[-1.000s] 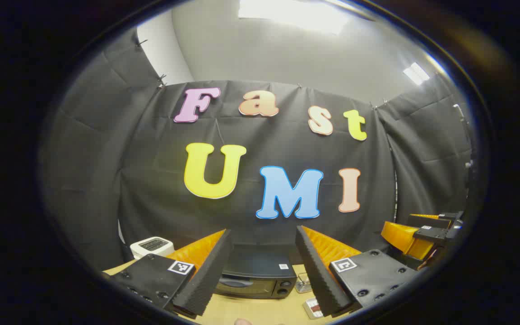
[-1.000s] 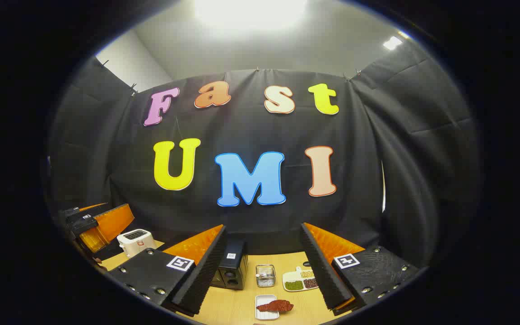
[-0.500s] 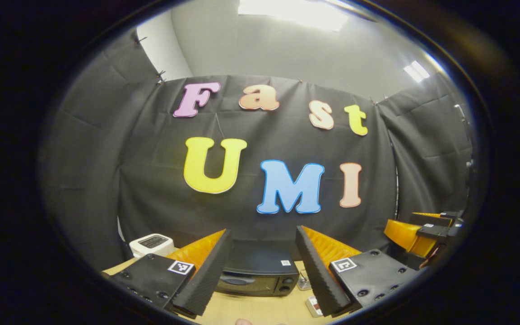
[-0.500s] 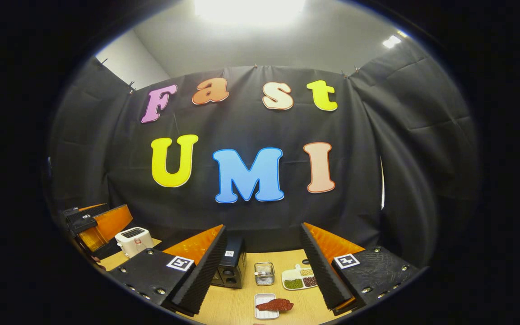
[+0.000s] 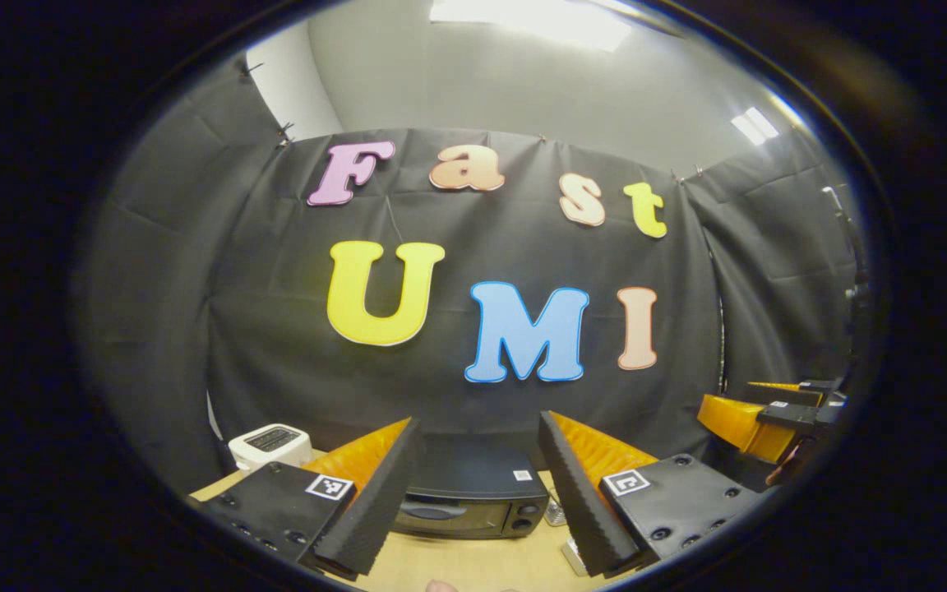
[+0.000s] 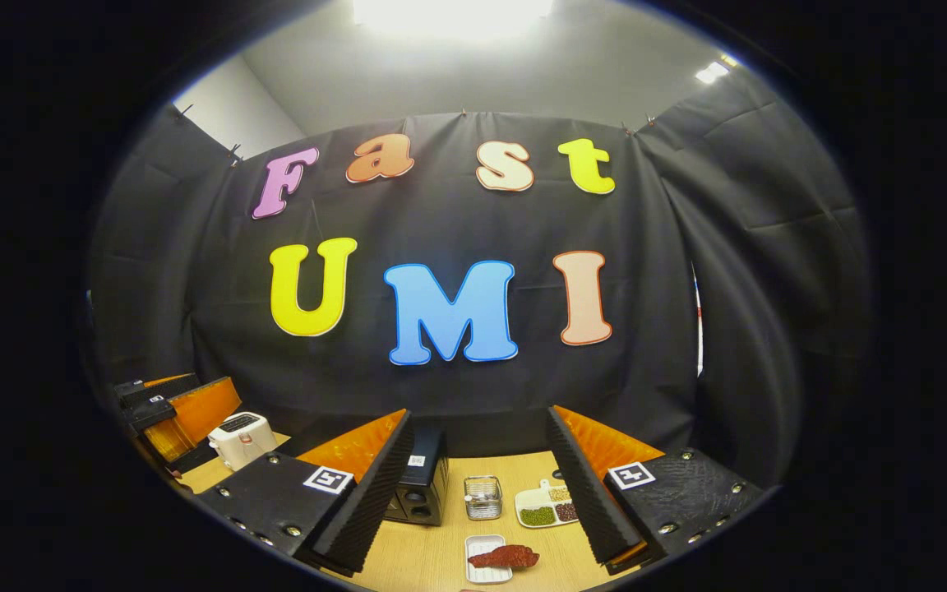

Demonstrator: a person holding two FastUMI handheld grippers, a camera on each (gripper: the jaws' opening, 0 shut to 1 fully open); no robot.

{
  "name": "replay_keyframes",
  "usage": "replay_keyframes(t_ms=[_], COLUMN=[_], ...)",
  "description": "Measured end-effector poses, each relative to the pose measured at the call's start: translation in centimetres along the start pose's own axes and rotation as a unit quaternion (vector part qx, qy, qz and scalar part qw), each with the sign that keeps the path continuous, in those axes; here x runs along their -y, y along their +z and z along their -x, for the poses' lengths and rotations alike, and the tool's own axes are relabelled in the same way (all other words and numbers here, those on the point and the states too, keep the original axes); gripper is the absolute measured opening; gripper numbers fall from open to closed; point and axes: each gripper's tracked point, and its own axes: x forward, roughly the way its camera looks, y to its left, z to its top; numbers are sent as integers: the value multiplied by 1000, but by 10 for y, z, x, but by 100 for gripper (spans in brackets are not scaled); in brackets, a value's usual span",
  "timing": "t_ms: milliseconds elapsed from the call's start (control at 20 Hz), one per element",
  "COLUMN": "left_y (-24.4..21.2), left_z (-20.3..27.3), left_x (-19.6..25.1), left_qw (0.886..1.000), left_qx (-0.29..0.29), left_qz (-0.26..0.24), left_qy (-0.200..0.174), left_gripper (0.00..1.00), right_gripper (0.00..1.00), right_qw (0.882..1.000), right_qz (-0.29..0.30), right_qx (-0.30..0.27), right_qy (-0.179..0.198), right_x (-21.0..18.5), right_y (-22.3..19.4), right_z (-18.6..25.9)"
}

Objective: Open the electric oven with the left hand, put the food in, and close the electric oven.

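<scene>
Wooden tabletop (image 6: 432,559) carries the black oven (image 5: 473,501), which sits straight ahead of the left tool (image 5: 473,493), framed between its fingers, door shut and facing it. This tool is wide open and empty. The right tool (image 6: 473,485), also open and empty, points nearer the food (image 6: 503,557) on its small tray (image 6: 473,567).

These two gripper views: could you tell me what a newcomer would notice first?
Probably the black electric oven, door shut, on the wooden table straight ahead between the open left gripper's fingers. In the right gripper view, a reddish-brown piece of food lies on a small white tray between the open right gripper's fingers, and a white toaster stands far left.
</scene>
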Motion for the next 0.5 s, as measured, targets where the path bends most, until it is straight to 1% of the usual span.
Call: replay_keyframes(t_ms=[200, 350, 400, 450, 500], left_y=[-26, -57, -68, -81, -94], left_z=[-28, -52, -62, -70, -80], left_x=[-15, -23, -24, -28, -32], left_qw=[1000, 998, 997, 996, 994], left_qx=[-26, -65, -78, -92, -107], left_qz=[3, 20, 23, 22, 19], left_qy=[7, 2, -1, -2, -3], left_gripper=[95, 95, 98, 98, 95], right_gripper=[97, 97, 97, 97, 97], right_qw=[1000, 1000, 1000, 1000, 1000], right_qz=[-1, 8, 10, 11, 12], right_qx=[-7, -15, -17, -21, -27], right_qy=[2, -3, -6, -9, -12], right_x=[-2, 4, 6, 8, 10], right_y=[-5, -11, -13, -16, -19], right_z=[-9, -14, -15, -16, -18])
